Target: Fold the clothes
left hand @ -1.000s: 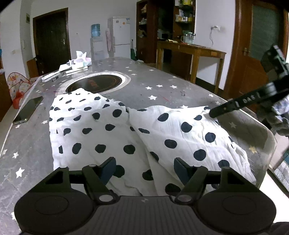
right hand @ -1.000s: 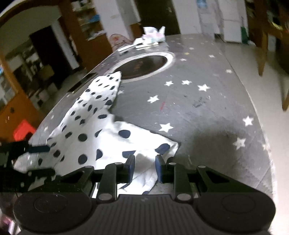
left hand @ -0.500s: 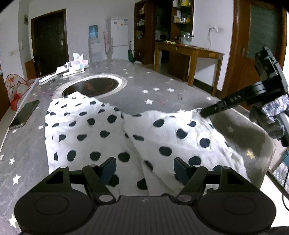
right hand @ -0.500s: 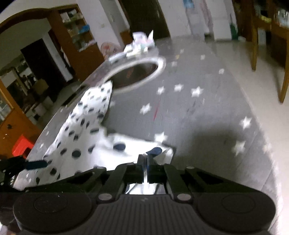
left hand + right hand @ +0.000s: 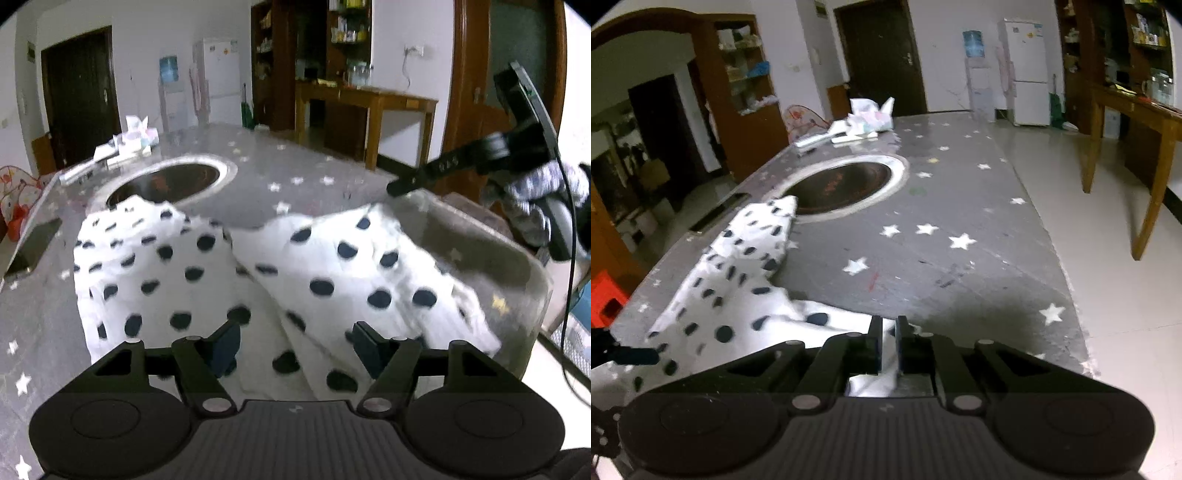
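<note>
A white cloth with black polka dots [image 5: 229, 273] lies crumpled on the grey star-patterned table [image 5: 295, 173]; it also shows in the right wrist view [image 5: 738, 280]. My left gripper [image 5: 293, 341] is open, hovering just above the cloth's near part. My right gripper [image 5: 888, 343] is shut on a corner of the cloth and holds it lifted near the table's right edge. The right gripper also shows in the left wrist view [image 5: 397, 188], at the cloth's far right corner.
A round black cooktop [image 5: 166, 182] is sunk in the table's middle. A phone [image 5: 33, 243] lies at the left edge. Tissues and papers [image 5: 129, 142] sit at the far end. A wooden side table [image 5: 365, 110] stands to the right.
My right gripper closed on the cloth's corner and lifted it up and back. The cloth's right half rose and stretched. My left gripper stayed open above the cloth.
</note>
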Demonstrator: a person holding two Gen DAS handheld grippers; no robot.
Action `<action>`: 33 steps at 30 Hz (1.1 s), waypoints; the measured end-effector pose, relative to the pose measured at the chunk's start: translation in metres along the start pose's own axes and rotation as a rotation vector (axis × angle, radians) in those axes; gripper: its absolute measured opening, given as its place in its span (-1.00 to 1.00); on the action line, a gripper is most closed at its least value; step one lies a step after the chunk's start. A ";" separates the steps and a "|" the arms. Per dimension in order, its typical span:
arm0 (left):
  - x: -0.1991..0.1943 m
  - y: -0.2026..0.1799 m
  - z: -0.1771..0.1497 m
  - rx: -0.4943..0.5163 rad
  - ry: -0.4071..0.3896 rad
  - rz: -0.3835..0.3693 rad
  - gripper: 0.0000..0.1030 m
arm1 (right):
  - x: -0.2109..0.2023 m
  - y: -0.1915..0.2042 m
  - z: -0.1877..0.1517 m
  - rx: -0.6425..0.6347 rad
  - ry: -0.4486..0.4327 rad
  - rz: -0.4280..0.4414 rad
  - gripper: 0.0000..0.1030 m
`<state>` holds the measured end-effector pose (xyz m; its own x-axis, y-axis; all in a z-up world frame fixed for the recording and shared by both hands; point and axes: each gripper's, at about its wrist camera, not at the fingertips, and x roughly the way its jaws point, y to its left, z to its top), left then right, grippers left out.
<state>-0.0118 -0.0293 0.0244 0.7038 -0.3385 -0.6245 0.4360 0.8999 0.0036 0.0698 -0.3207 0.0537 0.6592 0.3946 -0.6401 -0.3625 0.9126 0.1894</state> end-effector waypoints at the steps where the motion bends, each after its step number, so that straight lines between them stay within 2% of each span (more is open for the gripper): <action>1: 0.000 -0.003 0.002 0.004 -0.006 -0.010 0.29 | -0.001 0.003 0.000 -0.011 -0.001 0.015 -0.85; 3: 0.003 -0.010 0.006 0.012 -0.010 -0.037 0.29 | 0.002 0.011 -0.001 -0.033 0.005 0.039 -0.74; 7: 0.006 -0.030 0.003 0.049 0.002 -0.124 0.26 | 0.020 0.020 -0.008 -0.060 0.065 0.054 -0.71; 13: -0.008 -0.061 -0.009 0.194 -0.014 -0.265 0.30 | 0.010 0.017 -0.013 -0.037 0.075 0.061 -0.60; 17: -0.002 -0.084 -0.018 0.290 -0.004 -0.280 0.30 | 0.005 0.008 -0.013 -0.002 0.074 0.059 -0.59; 21: 0.009 -0.096 -0.027 0.367 0.017 -0.255 0.28 | 0.006 0.002 -0.014 0.043 0.083 0.079 -0.59; 23: 0.014 -0.096 -0.028 0.370 0.032 -0.252 -0.13 | 0.007 0.000 -0.014 0.053 0.089 0.085 -0.59; 24: 0.016 -0.093 -0.028 0.360 0.037 -0.256 -0.18 | 0.009 -0.002 -0.014 0.064 0.089 0.086 -0.59; 26: 0.017 -0.086 -0.024 0.325 0.042 -0.267 -0.57 | 0.013 -0.005 -0.014 0.088 0.089 0.087 -0.59; 29: 0.016 -0.072 -0.015 0.268 0.037 -0.273 -0.62 | 0.019 -0.012 -0.012 0.137 0.089 0.091 -0.59; 33: 0.005 -0.057 0.000 0.181 -0.008 -0.289 -0.63 | 0.024 -0.015 -0.010 0.157 0.087 0.075 -0.60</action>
<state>-0.0331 -0.0822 0.0205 0.5403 -0.5756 -0.6139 0.7104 0.7030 -0.0338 0.0843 -0.3262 0.0285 0.5723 0.4577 -0.6805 -0.2969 0.8891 0.3483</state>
